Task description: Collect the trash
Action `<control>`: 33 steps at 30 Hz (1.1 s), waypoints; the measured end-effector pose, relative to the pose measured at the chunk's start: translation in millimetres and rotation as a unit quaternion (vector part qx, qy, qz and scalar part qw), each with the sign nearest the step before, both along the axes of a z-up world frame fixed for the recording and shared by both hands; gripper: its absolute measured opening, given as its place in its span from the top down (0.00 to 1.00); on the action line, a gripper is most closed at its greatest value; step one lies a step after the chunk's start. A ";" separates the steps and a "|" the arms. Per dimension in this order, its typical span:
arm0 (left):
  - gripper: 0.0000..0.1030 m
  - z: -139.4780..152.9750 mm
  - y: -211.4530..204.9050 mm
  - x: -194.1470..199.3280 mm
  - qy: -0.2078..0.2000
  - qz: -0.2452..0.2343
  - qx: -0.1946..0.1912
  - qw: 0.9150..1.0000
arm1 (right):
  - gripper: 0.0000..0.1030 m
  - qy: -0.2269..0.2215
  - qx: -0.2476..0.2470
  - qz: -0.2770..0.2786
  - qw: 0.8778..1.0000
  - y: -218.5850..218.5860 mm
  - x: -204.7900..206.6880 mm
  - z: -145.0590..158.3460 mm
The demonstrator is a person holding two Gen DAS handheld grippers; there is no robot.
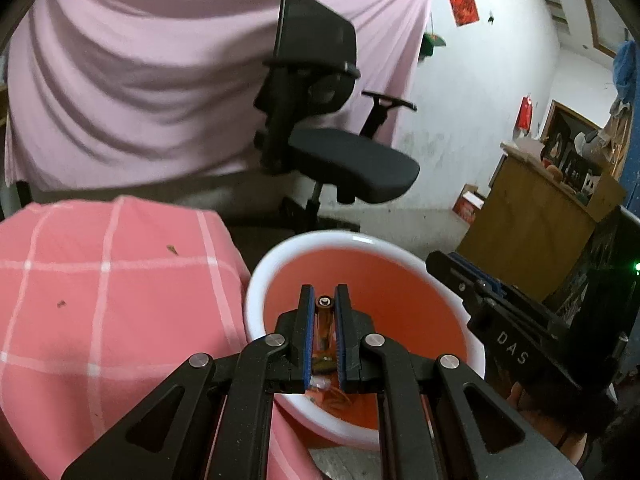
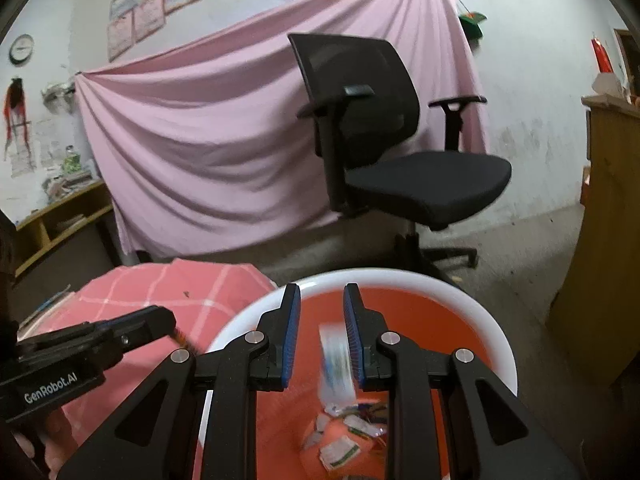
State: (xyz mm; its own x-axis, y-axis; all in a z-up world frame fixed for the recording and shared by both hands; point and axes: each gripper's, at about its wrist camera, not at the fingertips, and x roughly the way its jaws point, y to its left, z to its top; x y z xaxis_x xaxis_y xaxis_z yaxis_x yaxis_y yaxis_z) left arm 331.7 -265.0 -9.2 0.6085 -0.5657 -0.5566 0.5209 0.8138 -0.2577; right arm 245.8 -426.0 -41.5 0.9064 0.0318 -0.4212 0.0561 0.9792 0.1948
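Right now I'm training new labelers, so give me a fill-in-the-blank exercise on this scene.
The left gripper is shut on a ____. The rim of the bin is ____. Behind the bin stands a black office ____.
Missing words: battery; white; chair.

Both grippers are matte black linkage frames with triangular cut-outs and round silver pivot screws; the left gripper [image 1: 324,304] and right gripper [image 2: 322,300] carry ribbed blue pads on their fingers. White lettering reads "GenRobot.AI" on one body, "DAS" on the other
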 end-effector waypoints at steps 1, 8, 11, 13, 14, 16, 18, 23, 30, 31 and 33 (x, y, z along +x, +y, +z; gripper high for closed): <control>0.93 -1.7 -1.2 1.5 0.004 -0.001 0.003 1.000 | 0.79 0.004 0.001 -0.001 1.000 -0.8 0.0 -1.2; 0.91 -2.8 -0.7 -0.3 0.002 0.010 0.014 1.000 | 0.64 0.011 0.001 -0.004 1.000 -3.7 -2.5 -1.9; 0.86 -0.3 5.0 -4.3 -0.003 0.020 0.013 1.000 | 0.58 0.008 0.000 -0.008 1.000 -8.1 -0.6 0.7; 0.82 1.7 8.6 -5.9 -0.008 0.027 0.011 1.000 | 0.56 0.004 0.001 -0.011 1.000 -8.6 -1.2 2.0; 0.78 3.4 10.6 -6.9 -0.011 0.032 0.011 0.999 | 0.56 0.002 0.001 -0.013 1.000 -8.8 -1.9 2.8; 0.74 7.4 15.7 -9.7 -0.019 0.042 0.012 0.999 | 0.54 -0.002 -0.001 -0.015 1.000 -8.8 -2.5 4.9; 0.73 10.6 22.2 -13.6 -0.026 0.048 0.011 0.998 | 0.53 -0.008 -0.001 -0.017 1.000 -8.3 -3.4 7.3; 0.58 22.4 38.1 -23.5 -0.052 0.071 0.018 0.996 | 0.36 -0.021 -0.008 -0.017 1.000 -2.5 -6.1 14.3; 0.53 31.9 64.8 -37.0 -0.070 0.098 0.020 0.993 | 0.26 -0.047 -0.015 -0.018 0.999 8.5 -17.5 26.2; 0.52 33.2 68.9 -39.0 -0.071 0.100 0.019 0.992 | 0.24 -0.050 -0.016 -0.019 0.998 9.8 -19.1 27.4; 0.47 35.5 74.2 -42.5 -0.077 0.106 0.018 0.991 | 0.22 -0.055 -0.020 -0.023 0.998 12.8 -23.6 29.7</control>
State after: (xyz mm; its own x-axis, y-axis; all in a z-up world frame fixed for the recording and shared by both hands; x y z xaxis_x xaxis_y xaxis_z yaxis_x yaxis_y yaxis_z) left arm 289.2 -190.8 26.4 0.7910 -0.3963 -0.4661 0.3670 0.9169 -0.1568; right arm 222.2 -413.2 -11.9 0.9475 -0.0246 -0.3187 0.0805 0.9833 0.1634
